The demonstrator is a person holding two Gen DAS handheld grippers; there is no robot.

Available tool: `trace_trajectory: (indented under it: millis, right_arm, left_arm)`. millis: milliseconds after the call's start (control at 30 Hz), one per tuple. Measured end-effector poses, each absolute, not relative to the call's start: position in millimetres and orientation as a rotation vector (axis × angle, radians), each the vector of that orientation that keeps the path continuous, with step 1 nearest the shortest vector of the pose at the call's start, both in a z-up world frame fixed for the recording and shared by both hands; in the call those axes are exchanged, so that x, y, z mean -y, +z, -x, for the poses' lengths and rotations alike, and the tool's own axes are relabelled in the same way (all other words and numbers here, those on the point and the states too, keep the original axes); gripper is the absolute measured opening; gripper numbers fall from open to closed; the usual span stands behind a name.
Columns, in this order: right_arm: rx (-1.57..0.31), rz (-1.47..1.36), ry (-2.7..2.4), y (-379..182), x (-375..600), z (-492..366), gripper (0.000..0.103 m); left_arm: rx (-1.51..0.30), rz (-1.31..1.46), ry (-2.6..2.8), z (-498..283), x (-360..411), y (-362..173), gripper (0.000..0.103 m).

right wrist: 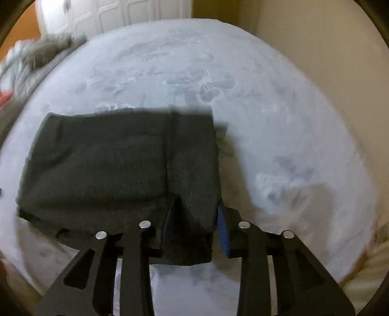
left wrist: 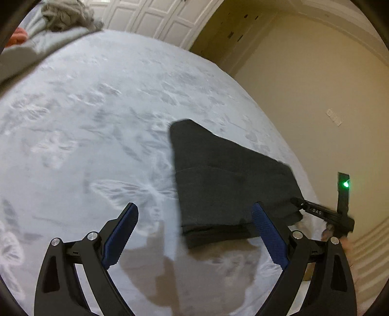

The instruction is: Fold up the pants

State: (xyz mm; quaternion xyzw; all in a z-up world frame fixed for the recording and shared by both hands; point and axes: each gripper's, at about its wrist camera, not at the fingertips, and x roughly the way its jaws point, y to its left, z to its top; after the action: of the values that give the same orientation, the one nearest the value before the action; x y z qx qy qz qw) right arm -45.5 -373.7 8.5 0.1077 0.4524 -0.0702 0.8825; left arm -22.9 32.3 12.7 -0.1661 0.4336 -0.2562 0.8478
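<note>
As the fold nears its end, we have the pants (right wrist: 116,167) in a compact dark bundle on the bed (left wrist: 97,121).
Our right gripper (right wrist: 194,231) pinches the near edge; our left gripper (left wrist: 194,233) hangs wide open, empty.

Black tongs (left wrist: 194,233) with blue ribbed pads (left wrist: 120,238), silver screws, perhaps metal.

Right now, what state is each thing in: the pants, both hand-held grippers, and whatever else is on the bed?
Dark pants: folded into a compact stack, lying on the bed, near edge pinched.
Right hand-held gripper: shut on the pants' near edge.
Left hand-held gripper: open, empty, beside the pants.
Bedspread: spread flat.
Gray clothes pile: crumpled, unfolded, at the far corner.
</note>
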Motion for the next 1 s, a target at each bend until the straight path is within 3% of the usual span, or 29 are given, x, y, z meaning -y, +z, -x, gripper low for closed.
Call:
trace_trajectory:
  millis: [67, 167, 367, 400, 433, 467, 533, 667, 767, 800, 867, 1000]
  right_arm:
    - [-0.862, -0.297, -0.110, 24.8, 383.7, 53.6, 0.071]
    - [-0.859, -0.320, -0.071, 24.1, 394.9, 52.1, 0.083]
    - [-0.986, -0.542, 0.020, -44.8, 405.5, 40.2, 0.088]
    - [-0.951, -0.519, 0.015, -43.1, 400.2, 40.6, 0.086]
    - [-0.950, -0.489, 0.025, -39.6, 392.9, 38.0, 0.060]
    - [-0.954, -0.485, 0.048, -36.1, 386.2, 33.8, 0.044]
    - [-0.940, -0.397, 0.026, -16.8, 366.6, 30.9, 0.030]
    - [-0.845, -0.340, 0.123, 39.1, 340.9, 49.9, 0.028]
    - [-0.875, -0.271, 0.136, 34.5, 330.4, 60.3, 0.036]
    - [-0.926, -0.237, 0.105, 18.1, 332.0, 60.3, 0.039]
    - [-1.048, -0.218, 0.029, -19.2, 342.6, 55.5, 0.060]
    - [-1.032, -0.459, 0.132, -33.7, 378.7, 59.3, 0.071]
  left_arm:
    - [-0.949, 0.391, -0.519, 12.1, -25.4, 8.2, 0.093]
    - [-1.045, 0.463, -0.486, -9.9, -14.9, -8.4, 0.093]
    - [-1.221, 0.576, -0.522, -41.4, 16.5, -49.8, 0.089]
    - [-1.196, 0.565, -0.508, -41.8, 19.9, -49.8, 0.084]
    - [-1.180, 0.531, -0.502, -41.6, 22.8, -46.4, 0.050]
    - [-1.178, 0.477, -0.478, -41.2, 25.9, -42.5, 0.025]
    - [-1.139, 0.473, -0.485, -38.4, 17.2, -26.1, 0.012]
    - [-1.046, 0.475, -0.473, -11.4, -25.7, 22.4, 0.000]
    - [-1.000, 0.359, -0.364, 14.4, -50.7, 36.3, 0.000]
    - [-1.025, 0.333, -0.345, 18.5, -53.7, 29.0, 0.005]
    - [-1.136, 0.351, -0.361, 19.7, -54.5, -1.0, 0.025]
    - [-1.188, 0.424, -0.407, 22.7, -37.5, -33.4, 0.041]
